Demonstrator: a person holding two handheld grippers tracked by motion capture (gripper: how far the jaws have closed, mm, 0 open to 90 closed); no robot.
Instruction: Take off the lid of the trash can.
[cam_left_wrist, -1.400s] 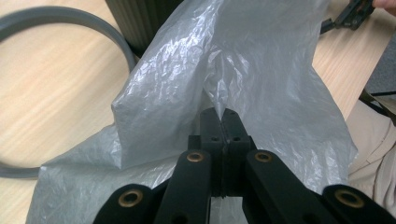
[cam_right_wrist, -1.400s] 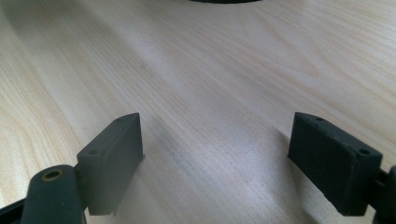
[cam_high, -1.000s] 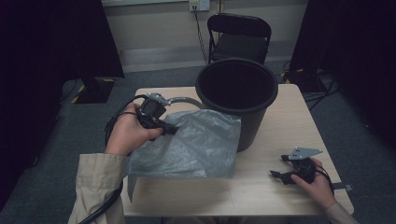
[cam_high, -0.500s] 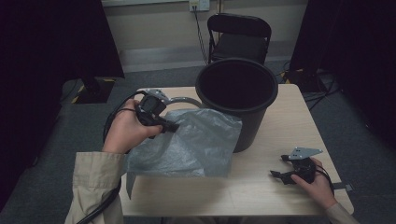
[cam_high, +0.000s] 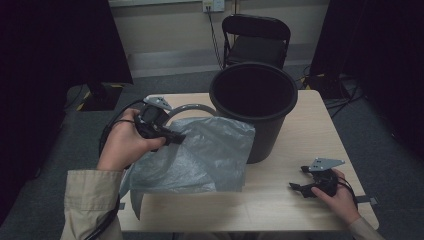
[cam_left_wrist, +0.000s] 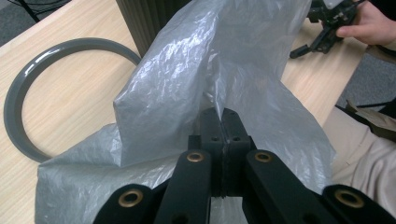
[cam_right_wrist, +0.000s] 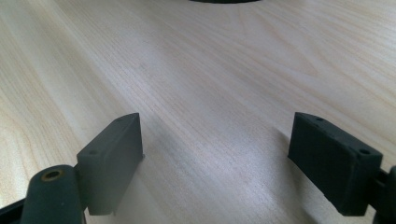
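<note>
Jaws of my left gripper (cam_left_wrist: 223, 122) clench the bag (cam_high: 200, 157); right gripper (cam_right_wrist: 219, 163) rests released. I should lift toward the bin (cam_high: 254, 107) at two o'clock, keeping grip firm.

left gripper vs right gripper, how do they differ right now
The left gripper is shut on the grey plastic bag; the right gripper is open with nothing between its jaws. The left is lifted above the table; the right rests low near its edge. Both have black jaws.
</note>
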